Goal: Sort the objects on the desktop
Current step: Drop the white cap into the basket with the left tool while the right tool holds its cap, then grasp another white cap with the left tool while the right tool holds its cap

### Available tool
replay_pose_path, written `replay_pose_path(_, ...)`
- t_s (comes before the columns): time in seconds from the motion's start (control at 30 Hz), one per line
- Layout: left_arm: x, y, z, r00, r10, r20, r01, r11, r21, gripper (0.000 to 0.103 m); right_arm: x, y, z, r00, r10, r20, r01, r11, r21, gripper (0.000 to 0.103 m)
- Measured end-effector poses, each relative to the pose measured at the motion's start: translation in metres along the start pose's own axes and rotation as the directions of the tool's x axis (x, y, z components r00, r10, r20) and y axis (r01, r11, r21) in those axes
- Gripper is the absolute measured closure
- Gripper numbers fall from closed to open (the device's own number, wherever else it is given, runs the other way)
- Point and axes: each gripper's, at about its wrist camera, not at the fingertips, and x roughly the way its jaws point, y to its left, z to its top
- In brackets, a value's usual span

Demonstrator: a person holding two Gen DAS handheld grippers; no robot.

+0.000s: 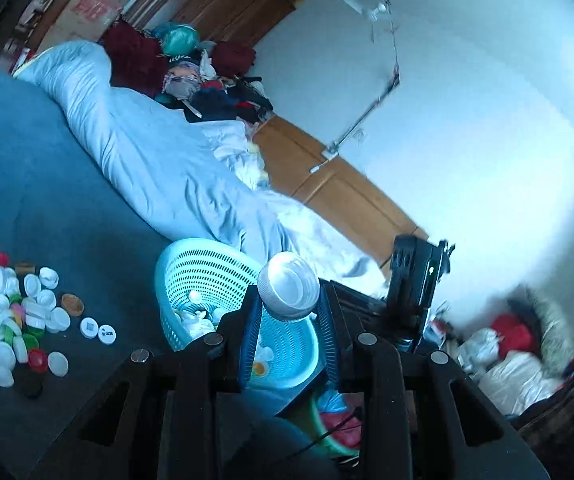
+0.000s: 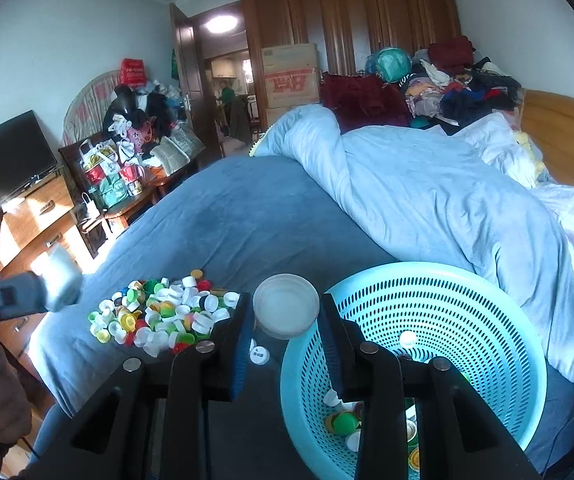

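White ribbed cap in left claw, over perforated basket

Red print on the cardboard box is too blurred to read; no other text legible.

Both cams ride grippers, looking fwd along fingers, close over the bed. Left view tilted, facing headboard wall; right view upright, facing wardrobe and door. Shared: turquoise basket, cap pile, duvet.
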Motion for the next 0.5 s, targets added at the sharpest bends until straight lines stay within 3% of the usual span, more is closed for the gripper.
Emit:
replay_pose_path(0.07,-0.007,0.014,0.001,0.999,0.044,0.005,-0.044,0.999,-0.024,0.078,0.002,-0.001,-0.001,1.000,0.005,-0.003,-0.005,1.000,0.002,0.068)
replay_pose_path(0.1,-0.006,0.021,-0.001,0.992,0.127,-0.003,-0.127,0.992,-0.019,0.078,0.003,-0.001,-0.003,1.000,0.008,-0.007,-0.008,1.000,0.004,0.068)
replay_pose_path(0.13,-0.005,0.032,-0.003,0.962,0.271,-0.023,-0.271,0.962,-0.003,0.076,0.004,-0.001,-0.004,1.000,0.009,-0.011,-0.009,1.000,0.004,0.068)
replay_pose_path(0.2,-0.006,0.058,-0.009,0.923,0.380,-0.064,-0.383,0.923,-0.043,0.072,0.008,0.000,-0.008,1.000,0.013,-0.025,-0.013,1.000,0.004,0.068)
replay_pose_path(0.27,-0.014,0.077,-0.014,0.917,0.391,-0.081,-0.398,0.912,-0.103,0.068,0.011,0.002,-0.010,0.999,0.017,-0.034,-0.017,1.000,0.001,0.068)
replay_pose_path(0.4,-0.029,0.082,-0.013,0.916,0.397,-0.057,-0.402,0.908,-0.117,0.059,0.015,0.007,-0.011,0.999,0.036,-0.040,-0.036,0.999,-0.005,0.068)
replay_pose_path(0.47,-0.032,0.081,-0.014,0.897,0.440,-0.039,-0.442,0.894,-0.080,0.059,0.018,0.009,-0.011,0.998,0.043,-0.041,-0.043,0.999,-0.007,0.068)
replay_pose_path(0.5,-0.032,0.082,-0.017,0.880,0.474,-0.043,-0.476,0.878,-0.060,0.059,0.018,0.010,-0.011,0.998,0.049,-0.040,-0.049,0.999,-0.005,0.068)
